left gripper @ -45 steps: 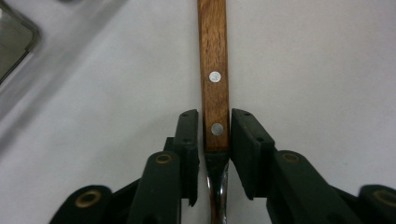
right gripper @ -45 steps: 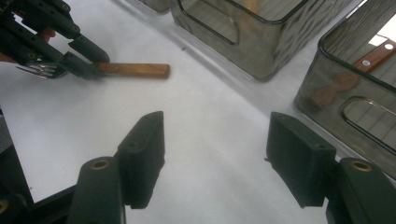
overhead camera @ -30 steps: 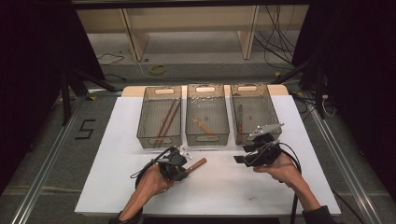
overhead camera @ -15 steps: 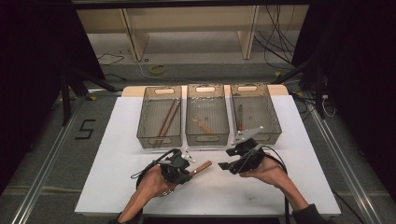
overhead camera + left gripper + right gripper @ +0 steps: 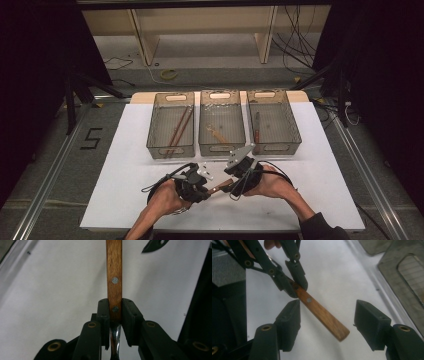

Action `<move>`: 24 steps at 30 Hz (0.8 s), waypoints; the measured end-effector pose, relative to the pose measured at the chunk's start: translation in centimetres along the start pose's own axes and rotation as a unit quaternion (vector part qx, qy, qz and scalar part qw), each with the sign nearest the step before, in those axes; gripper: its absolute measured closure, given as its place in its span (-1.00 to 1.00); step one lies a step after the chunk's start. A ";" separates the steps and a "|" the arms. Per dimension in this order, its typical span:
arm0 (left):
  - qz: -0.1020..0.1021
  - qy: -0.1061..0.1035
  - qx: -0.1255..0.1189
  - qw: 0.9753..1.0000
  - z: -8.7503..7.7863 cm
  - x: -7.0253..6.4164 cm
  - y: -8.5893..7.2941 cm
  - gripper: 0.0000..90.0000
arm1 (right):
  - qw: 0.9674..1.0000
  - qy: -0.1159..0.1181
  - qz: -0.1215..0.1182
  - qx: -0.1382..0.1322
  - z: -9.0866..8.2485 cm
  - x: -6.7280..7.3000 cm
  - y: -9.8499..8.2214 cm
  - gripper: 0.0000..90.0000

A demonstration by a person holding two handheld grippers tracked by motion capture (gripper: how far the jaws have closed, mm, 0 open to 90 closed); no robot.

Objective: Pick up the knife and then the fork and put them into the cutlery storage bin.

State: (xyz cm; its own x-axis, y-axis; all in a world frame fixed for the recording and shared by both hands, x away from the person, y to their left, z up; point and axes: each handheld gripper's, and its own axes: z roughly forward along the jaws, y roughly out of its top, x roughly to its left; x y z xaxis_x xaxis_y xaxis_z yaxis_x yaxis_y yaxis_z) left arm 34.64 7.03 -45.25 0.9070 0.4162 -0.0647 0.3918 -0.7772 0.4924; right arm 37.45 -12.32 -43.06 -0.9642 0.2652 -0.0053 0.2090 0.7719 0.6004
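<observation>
Left gripper clamps wooden handle (level, seemingly).

Smooth brown wooden handle with metal rivets, shiny chrome shank, matt white tabletop.

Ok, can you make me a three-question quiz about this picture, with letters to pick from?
1. Where is the wooden handle?
A. in the left gripper
B. in the middle basket
C. on the floor

2. How many mesh baskets stand on the table?
A. one
B. three
C. five

3. How are the right gripper jaws?
A. shut tight on a handle
B. open, with the handle's free end between them
C. clamped on a basket

Answers:
1 A, the left gripper view shows both black pads pressed on the handle.
2 B, the high view shows three in a row.
3 B, the right gripper view shows gaps either side of the handle.
</observation>
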 end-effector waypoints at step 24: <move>0.054 -0.040 0.002 0.998 -0.4 -1.9 0.7 0.70 | 0.992 0.046 -0.100 0.063 1.0 2.3 -0.9 0.32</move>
State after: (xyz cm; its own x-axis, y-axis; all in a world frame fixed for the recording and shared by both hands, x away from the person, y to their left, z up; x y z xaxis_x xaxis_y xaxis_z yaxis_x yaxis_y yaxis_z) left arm 33.17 5.87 -44.43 0.9534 0.2908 -0.0798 0.2910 -0.8175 0.4969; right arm 35.16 -11.86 -44.43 -0.9980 0.0504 -0.0386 0.0250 0.8712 0.4904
